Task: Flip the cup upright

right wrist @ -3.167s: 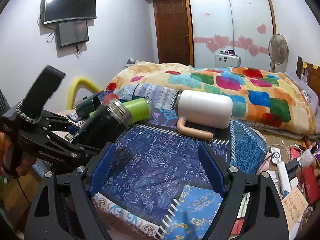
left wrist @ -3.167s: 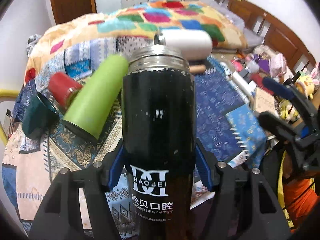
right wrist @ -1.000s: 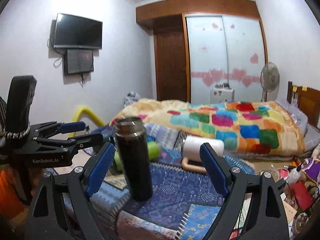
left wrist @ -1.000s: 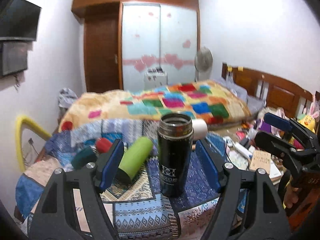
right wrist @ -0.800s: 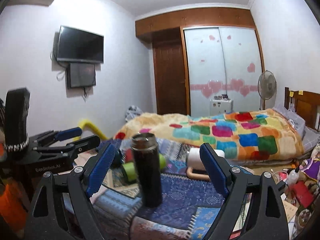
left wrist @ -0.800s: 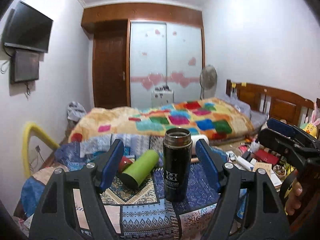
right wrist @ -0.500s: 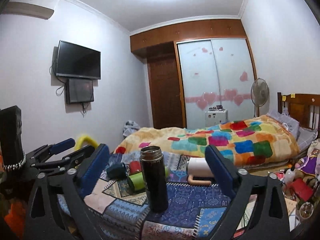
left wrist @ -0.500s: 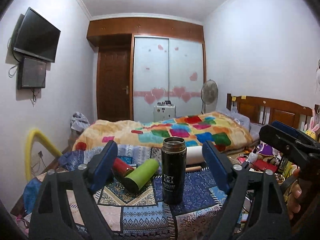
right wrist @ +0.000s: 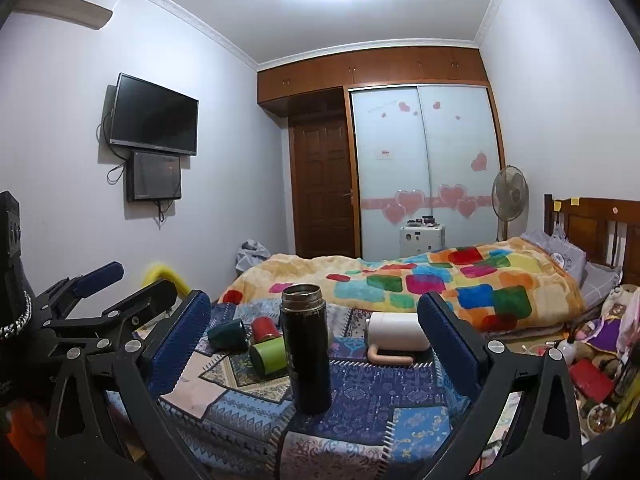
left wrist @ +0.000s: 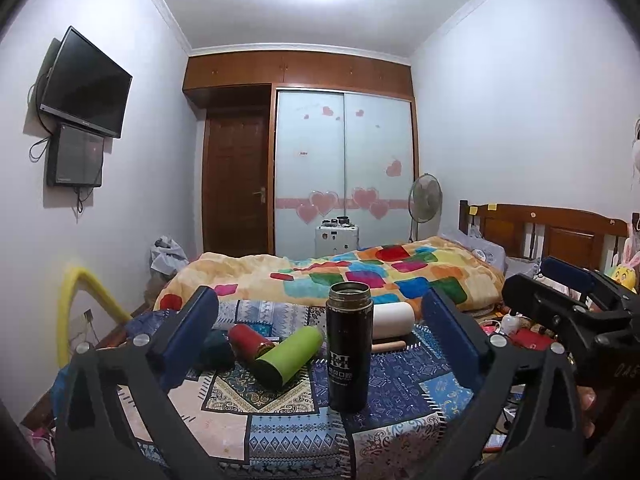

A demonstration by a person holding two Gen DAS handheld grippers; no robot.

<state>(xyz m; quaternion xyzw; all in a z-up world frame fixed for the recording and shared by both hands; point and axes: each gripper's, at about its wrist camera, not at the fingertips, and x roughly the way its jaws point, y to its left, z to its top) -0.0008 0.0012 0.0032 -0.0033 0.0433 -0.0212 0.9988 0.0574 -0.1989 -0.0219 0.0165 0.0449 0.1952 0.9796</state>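
Flask (left wrist: 349, 346) stands upright on the worktop (left wrist: 404, 376), mouth up, so the flip looks done; left tongs (left wrist: 320, 338) and right tongs (right wrist: 314, 340) both spread, holding nothing

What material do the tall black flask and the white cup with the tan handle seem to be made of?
The tall black flask looks like painted steel: a bare silvery metal neck at the open mouth, a dark glossy body with small chips in the coat. The white cup with the tan handle has a smooth matte white shell, probably plastic or coated metal; the handle may be wood or plastic, hard to tell.
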